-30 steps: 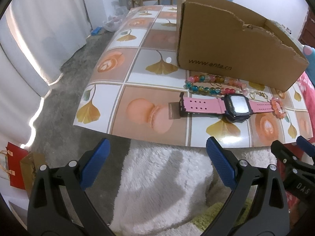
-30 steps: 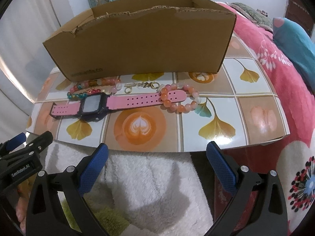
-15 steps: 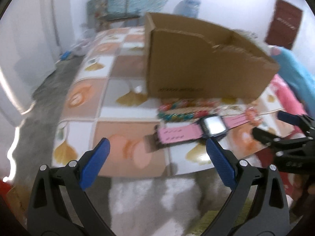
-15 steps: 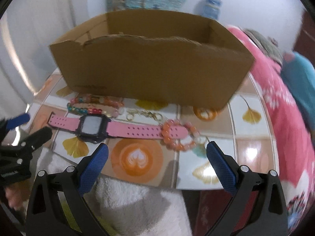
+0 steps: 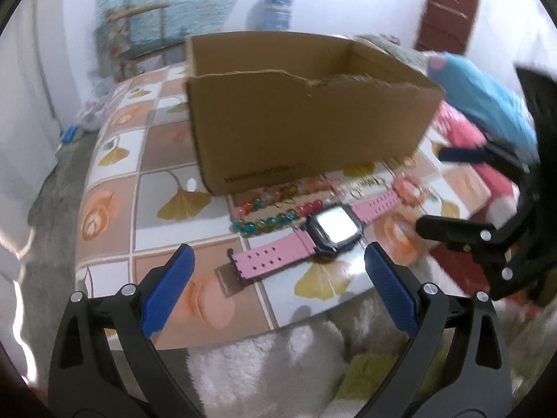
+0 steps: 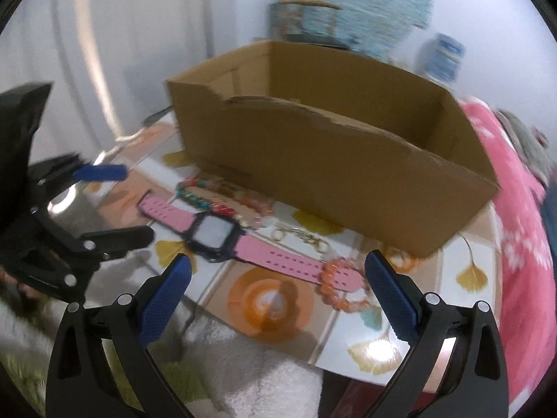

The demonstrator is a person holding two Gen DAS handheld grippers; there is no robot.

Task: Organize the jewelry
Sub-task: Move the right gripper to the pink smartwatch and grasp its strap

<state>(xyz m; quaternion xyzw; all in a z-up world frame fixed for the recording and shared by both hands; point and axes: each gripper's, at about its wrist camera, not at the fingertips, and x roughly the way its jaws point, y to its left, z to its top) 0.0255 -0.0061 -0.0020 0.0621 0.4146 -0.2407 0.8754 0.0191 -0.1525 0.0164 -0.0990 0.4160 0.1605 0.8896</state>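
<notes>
A pink-strapped watch [image 5: 313, 235] [image 6: 243, 244] lies flat on the tiled table in front of an open cardboard box [image 5: 306, 122] [image 6: 330, 160]. A multicoloured bead bracelet [image 5: 268, 214] [image 6: 209, 196] lies between watch and box. An orange bead bracelet [image 5: 409, 188] [image 6: 343, 287] rests over the strap's right end. A thin gold chain [image 6: 299, 237] lies near the box. My left gripper [image 5: 278, 282] is open and empty, just short of the strap's left end. My right gripper [image 6: 276, 287] is open and empty, above the table's front edge near the watch.
The table [image 5: 115, 191] has a leaf and coffee pattern. A white fluffy cloth [image 5: 278, 365] lies below its front edge. A pink floral blanket [image 6: 515, 209] and a blue cushion [image 5: 487, 101] lie to the right. Curtains hang at the left.
Both grippers have risen and moved in towards the table, so the box's inside now shows. Each now sees the other gripper closer at its side. Nothing on the table has moved.
</notes>
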